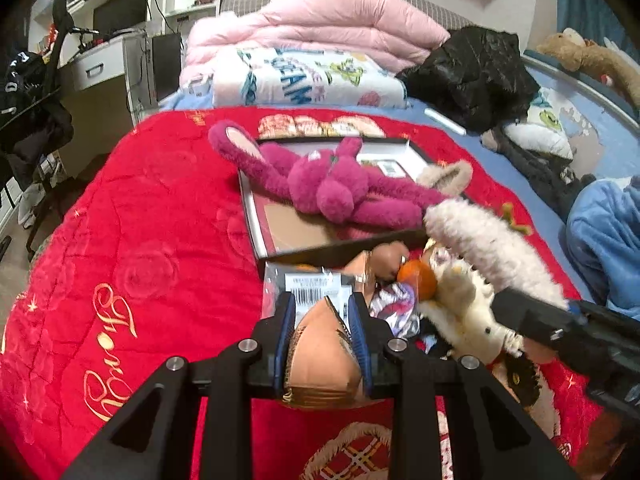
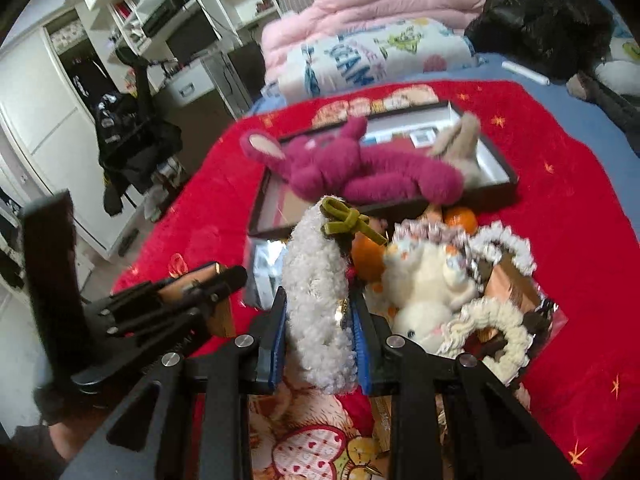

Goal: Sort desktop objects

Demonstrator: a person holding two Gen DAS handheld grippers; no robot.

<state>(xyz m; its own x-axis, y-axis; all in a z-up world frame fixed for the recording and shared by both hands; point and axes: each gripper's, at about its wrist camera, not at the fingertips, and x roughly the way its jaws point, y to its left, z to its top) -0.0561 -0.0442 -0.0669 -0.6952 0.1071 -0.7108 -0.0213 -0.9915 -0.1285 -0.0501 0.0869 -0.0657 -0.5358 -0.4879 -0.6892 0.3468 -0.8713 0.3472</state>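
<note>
My left gripper (image 1: 322, 308) is shut on a tan, gold-edged box (image 1: 324, 360), held above the red quilt (image 1: 140, 240); it also shows in the right wrist view (image 2: 196, 280). My right gripper (image 2: 320, 312) is shut on a fluffy white plush piece (image 2: 316, 300) with an olive bow (image 2: 344, 220); that piece shows in the left wrist view (image 1: 492, 252). A magenta plush rabbit (image 1: 332, 184) lies across an open black box (image 1: 256, 216). A pile in front holds a white plush toy (image 2: 424, 280), oranges (image 1: 418, 276) and a silver packet (image 1: 304, 284).
Folded pink bedding (image 1: 320, 24) and a printed blanket (image 1: 304, 76) lie at the far end of the bed. A black bag (image 1: 472, 72) and clothes sit at the right. A desk and shelves (image 1: 120, 40) stand left of the bed.
</note>
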